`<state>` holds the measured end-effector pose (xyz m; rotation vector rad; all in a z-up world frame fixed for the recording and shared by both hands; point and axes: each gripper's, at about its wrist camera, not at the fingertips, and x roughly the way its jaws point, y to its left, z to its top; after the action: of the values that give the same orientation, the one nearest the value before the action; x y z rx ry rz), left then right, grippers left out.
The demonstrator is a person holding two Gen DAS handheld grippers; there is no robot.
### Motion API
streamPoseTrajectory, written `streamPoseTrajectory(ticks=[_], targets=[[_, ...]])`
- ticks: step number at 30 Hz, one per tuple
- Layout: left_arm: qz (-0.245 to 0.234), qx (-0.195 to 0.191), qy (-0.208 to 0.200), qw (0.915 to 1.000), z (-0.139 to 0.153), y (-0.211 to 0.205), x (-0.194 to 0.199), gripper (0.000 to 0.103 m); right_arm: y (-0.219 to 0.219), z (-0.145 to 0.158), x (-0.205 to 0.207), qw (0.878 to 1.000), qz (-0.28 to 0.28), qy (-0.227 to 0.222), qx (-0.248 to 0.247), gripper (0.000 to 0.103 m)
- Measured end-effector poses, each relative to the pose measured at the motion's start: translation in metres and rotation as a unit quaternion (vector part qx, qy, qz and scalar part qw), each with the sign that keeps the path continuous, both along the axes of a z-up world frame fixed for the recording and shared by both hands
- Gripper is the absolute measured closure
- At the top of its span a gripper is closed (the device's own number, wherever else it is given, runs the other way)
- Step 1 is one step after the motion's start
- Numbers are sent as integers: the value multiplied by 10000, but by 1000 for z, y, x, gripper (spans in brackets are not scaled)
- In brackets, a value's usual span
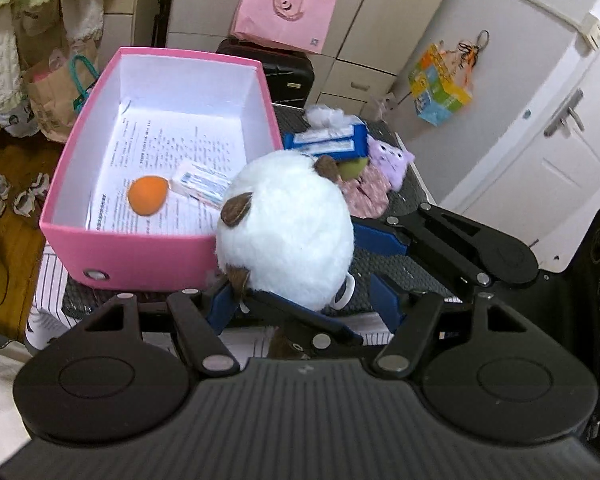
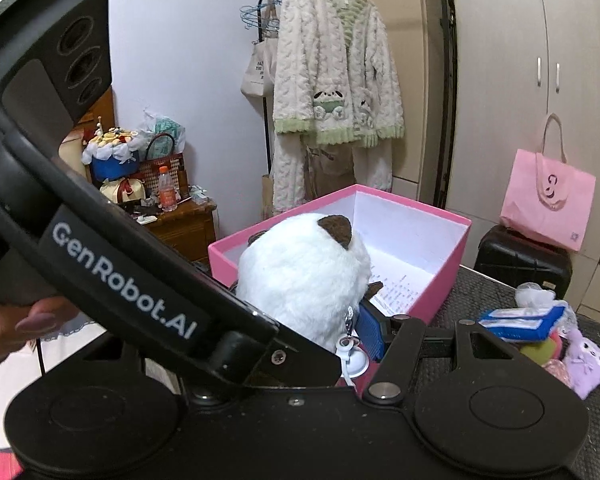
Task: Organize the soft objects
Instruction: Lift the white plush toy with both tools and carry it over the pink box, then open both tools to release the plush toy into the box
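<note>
Two tongs, left [image 1: 300, 300] and right [image 2: 332, 320], angled downward, both clamped on white plush [image 1: 284, 228] beside pink box [image 1: 140, 256].

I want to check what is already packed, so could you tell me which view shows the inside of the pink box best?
The left wrist view: it looks down into the pink box, showing printed paper, an orange ball and a tissue pack. In the right wrist view, the white plush hides most of the floor.
</note>
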<state>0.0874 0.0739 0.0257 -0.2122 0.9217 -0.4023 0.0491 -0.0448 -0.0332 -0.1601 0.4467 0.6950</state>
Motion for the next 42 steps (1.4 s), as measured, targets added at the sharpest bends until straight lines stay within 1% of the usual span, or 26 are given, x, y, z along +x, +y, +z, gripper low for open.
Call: streamPoseTrajectory(ticks=[7,11,15,20,22,24,27,30,33,35,36,39,42], targets=[[69,-96,-67,9999,5,16,37,34,18,9,34,9999,-140,-31,-83,37],[78,-226,-108,9997,8,26,62,34,23,16,58,9998,-205,-31,-66,37],[156,-330,-141,9992,12,36,89,34,29,23,87,9997,-231,17,-39,37],[351,-504,-106,9981,11,46,124,32,37,30,131,9998,-102,154,-26,35],[495,-642,22,9967,4,52,142,30,41,28,147,9996,-38,292,38,35],[608,-813,288,9944,-9,57,162,30,46,22,164,9990,-11,438,19,35],[743,-875,528,9920,-30,61,183,30,52,4,188,9974,22,725,-52,35],[831,-913,745,9895,-51,66,194,31,53,-12,203,9949,93,998,-106,35],[860,-858,892,9886,-63,67,198,31,57,-24,209,9930,194,1138,-264,35],[893,-724,890,9894,-65,67,200,31,59,-29,210,9919,250,1194,-346,35],[934,-603,835,9903,-65,67,199,31,60,-32,211,9910,285,1255,-356,35],[1099,-147,477,9927,-60,66,193,31,58,-34,212,9894,332,1378,-309,35],[1024,-67,319,9942,-55,67,182,31,58,-32,210,9904,354,1290,-356,35]])
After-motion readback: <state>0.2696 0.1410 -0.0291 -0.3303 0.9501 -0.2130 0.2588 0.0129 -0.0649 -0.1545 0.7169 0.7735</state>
